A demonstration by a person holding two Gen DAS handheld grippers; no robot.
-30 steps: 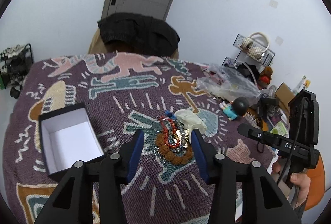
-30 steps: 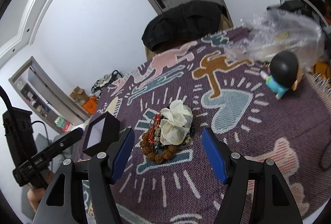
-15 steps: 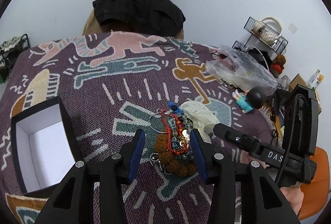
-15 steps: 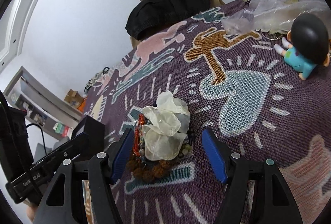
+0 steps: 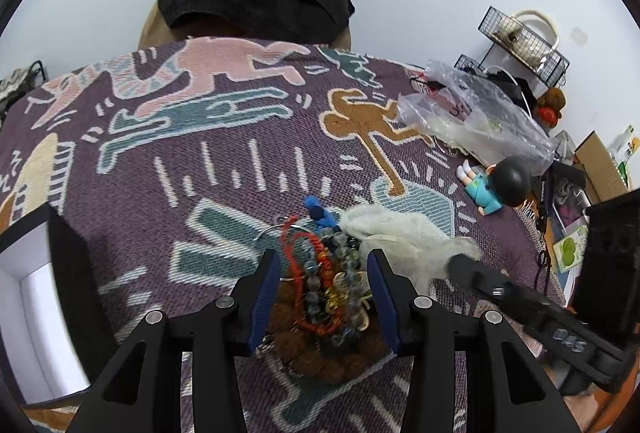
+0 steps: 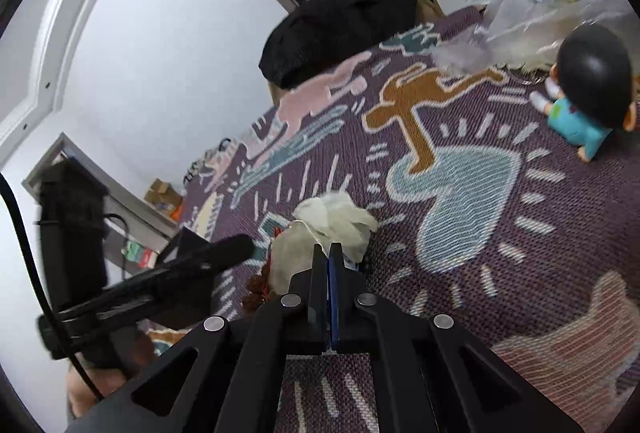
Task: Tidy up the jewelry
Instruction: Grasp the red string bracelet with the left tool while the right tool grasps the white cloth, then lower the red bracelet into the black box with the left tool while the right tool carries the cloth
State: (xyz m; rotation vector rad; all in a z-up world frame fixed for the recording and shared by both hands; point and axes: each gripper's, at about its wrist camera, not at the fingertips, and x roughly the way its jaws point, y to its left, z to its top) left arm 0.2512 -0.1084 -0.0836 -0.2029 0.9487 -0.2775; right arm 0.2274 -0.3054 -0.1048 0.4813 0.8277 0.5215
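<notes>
A pile of jewelry (image 5: 324,289), with red cord, grey beads and brown beads, lies on the patterned cloth. My left gripper (image 5: 322,265) is open with its blue pads on either side of the pile. A cream organza pouch (image 5: 400,241) lies against the pile's right side. My right gripper (image 6: 329,253) is shut on the near edge of the pouch (image 6: 328,229); the pouch hides most of the jewelry in that view. The black box with a white inside (image 5: 36,297) stands open at the left.
A doll with a black head and teal shirt (image 5: 496,185) lies to the right, beside a crumpled clear plastic bag (image 5: 472,117). A black jacket (image 5: 252,1) hangs over a chair at the table's far edge. The table edge drops off at right.
My left gripper moved forward and down, straddling the jewelry pile. My right gripper moved in to the pouch and closed from wide open onto it.
</notes>
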